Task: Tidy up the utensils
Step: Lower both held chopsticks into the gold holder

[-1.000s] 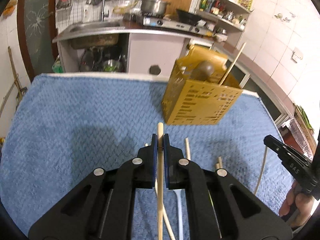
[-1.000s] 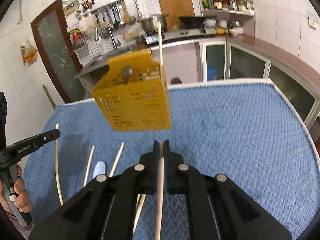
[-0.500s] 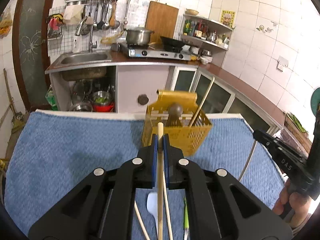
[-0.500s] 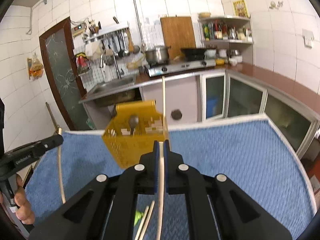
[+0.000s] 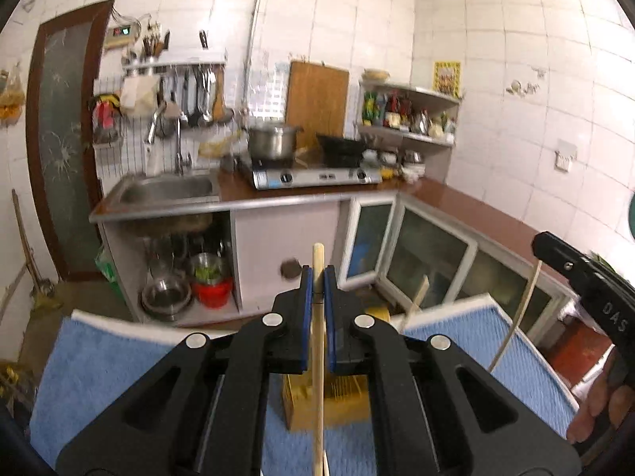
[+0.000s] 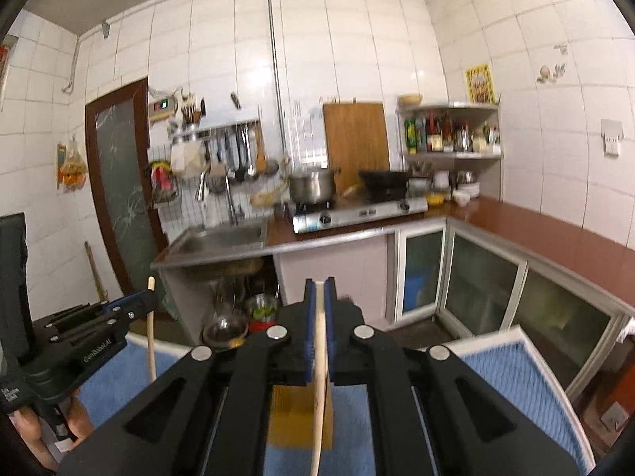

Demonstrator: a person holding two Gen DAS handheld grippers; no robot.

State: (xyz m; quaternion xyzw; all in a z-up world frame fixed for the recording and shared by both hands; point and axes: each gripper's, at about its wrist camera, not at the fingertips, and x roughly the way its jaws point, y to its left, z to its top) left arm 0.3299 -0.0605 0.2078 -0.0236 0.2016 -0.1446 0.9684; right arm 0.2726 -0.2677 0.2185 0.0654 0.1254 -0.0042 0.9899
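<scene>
My left gripper point(image 5: 317, 277) is shut on a wooden chopstick point(image 5: 318, 377) that sticks up past the fingertips. My right gripper point(image 6: 320, 289) is shut on a second wooden chopstick point(image 6: 320, 377). Both are held high above the yellow perforated utensil basket point(image 5: 317, 404), which sits on the blue towel point(image 5: 99, 361) and is mostly hidden behind the fingers; it also shows in the right wrist view point(image 6: 297, 416). Another chopstick point(image 5: 416, 301) stands in the basket. The right gripper shows in the left wrist view point(image 5: 587, 285); the left gripper shows in the right wrist view point(image 6: 103, 321).
Beyond the towel's far edge point(image 6: 516, 333) is a kitchen counter with a sink point(image 5: 166, 190), a gas stove point(image 5: 313, 176) with a pot, and glass-door cabinets point(image 5: 432, 261). Bowls sit under the sink point(image 5: 186, 285).
Both grippers have risen and tilted up with their chopsticks. The basket has dropped low in both views and the loose utensils on the towel have gone out of sight.
</scene>
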